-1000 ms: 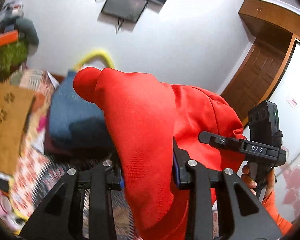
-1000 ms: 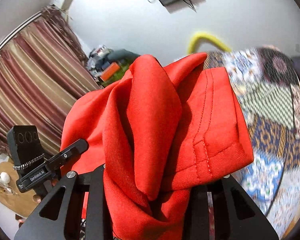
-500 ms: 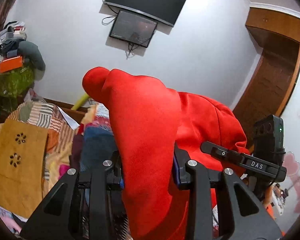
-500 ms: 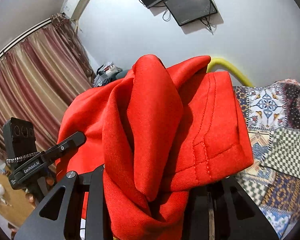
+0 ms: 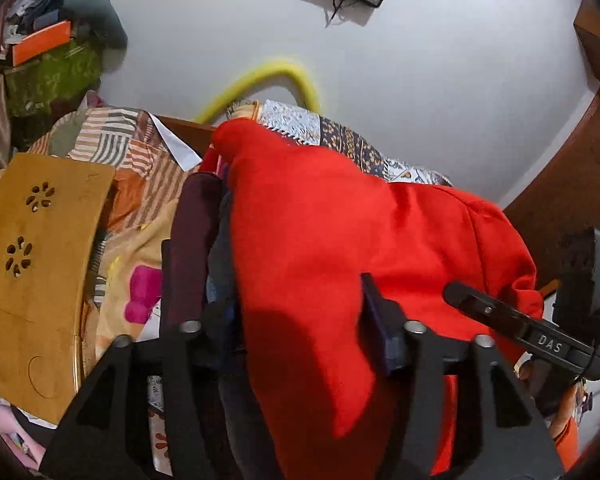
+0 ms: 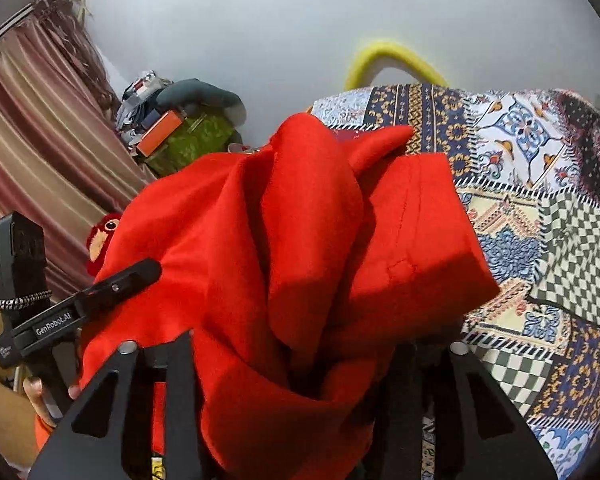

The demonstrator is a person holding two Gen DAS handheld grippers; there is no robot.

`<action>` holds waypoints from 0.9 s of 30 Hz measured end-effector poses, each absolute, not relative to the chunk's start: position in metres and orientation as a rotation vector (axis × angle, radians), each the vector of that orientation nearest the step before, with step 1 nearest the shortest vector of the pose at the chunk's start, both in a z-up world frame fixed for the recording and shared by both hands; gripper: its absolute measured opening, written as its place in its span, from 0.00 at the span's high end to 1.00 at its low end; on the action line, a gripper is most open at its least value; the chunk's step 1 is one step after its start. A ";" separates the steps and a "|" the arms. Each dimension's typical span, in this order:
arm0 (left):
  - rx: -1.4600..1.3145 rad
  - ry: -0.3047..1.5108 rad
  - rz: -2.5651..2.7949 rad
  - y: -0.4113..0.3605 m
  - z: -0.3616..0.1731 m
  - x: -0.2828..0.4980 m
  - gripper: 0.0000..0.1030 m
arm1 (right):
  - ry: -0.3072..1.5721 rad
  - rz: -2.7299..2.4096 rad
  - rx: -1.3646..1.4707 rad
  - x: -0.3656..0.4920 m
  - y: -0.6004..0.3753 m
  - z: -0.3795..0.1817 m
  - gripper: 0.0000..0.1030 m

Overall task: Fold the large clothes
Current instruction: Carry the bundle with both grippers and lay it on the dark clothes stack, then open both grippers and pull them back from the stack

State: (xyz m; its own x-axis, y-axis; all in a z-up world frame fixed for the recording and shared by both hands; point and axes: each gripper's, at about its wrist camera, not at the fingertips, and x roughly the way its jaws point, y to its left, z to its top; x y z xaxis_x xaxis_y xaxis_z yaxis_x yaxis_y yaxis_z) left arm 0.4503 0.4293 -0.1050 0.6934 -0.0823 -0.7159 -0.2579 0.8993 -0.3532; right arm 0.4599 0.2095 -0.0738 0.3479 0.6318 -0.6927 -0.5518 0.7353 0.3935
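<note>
A large red garment [image 5: 332, 248] is held up in the air between both grippers. My left gripper [image 5: 300, 320] is shut on one bunched edge of it. My right gripper [image 6: 300, 344] is shut on another edge, where a stitched hem [image 6: 420, 240] folds over. The cloth covers the fingertips in both views. The right gripper also shows at the right edge of the left wrist view [image 5: 540, 340], and the left gripper at the left edge of the right wrist view [image 6: 60, 312]. The two are close together.
A bed with a patchwork quilt [image 6: 540, 200] lies below and to the right. A stack of dark folded clothes [image 5: 196, 240] and a yellow-brown board [image 5: 32, 272] lie to the left. A yellow tube [image 5: 268, 76], a cluttered green shelf [image 6: 188, 136] and striped curtains [image 6: 32, 168] stand behind.
Both cameras tilted up toward the wall and screen, then back down toward the bed. The red garment stays gripped in both grippers throughout.
</note>
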 end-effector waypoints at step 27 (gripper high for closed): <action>-0.137 0.742 0.294 0.326 -0.047 0.288 0.07 | 0.713 0.691 -0.012 0.329 0.112 -0.003 0.26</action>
